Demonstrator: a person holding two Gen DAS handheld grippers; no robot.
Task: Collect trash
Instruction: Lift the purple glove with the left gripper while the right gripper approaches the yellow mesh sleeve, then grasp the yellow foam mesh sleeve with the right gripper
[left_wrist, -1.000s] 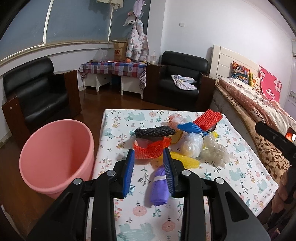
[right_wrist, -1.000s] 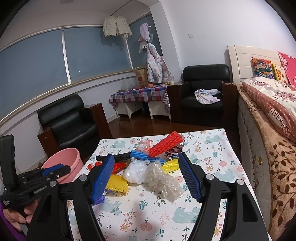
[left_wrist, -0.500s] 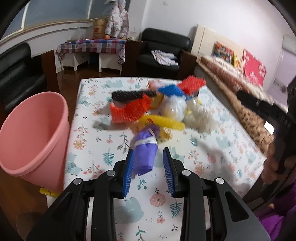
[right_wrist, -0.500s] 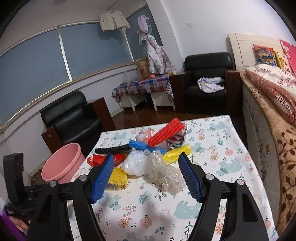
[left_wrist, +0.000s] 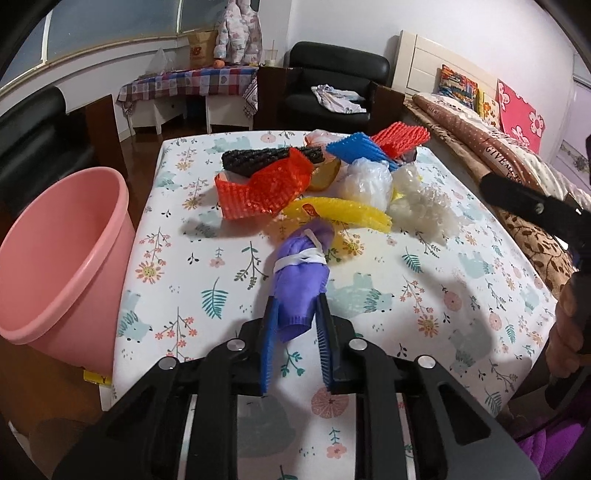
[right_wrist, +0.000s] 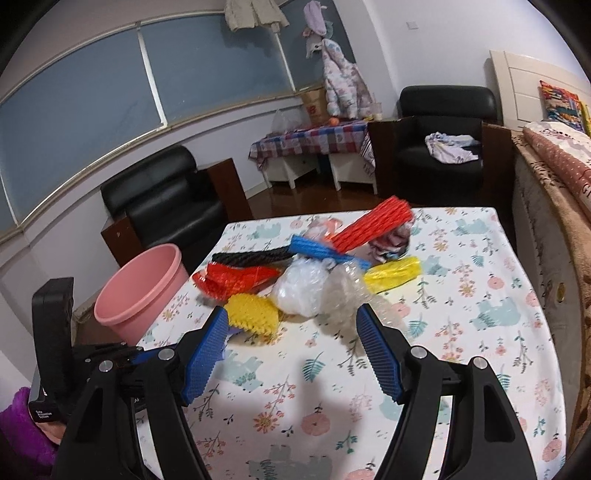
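On the floral tablecloth, the left gripper is closing its jaws around a purple bundle tied with a white band.
The right gripper hangs wide open before the crumpled clear plastic; a pink bucket stands beside the table; the bed blanket reads "GIVE".

Legible text: "GIVE" on the brown dotted blanket on the bed; remaining letters unclear. Small white lettering on the left gripper body is illegible.
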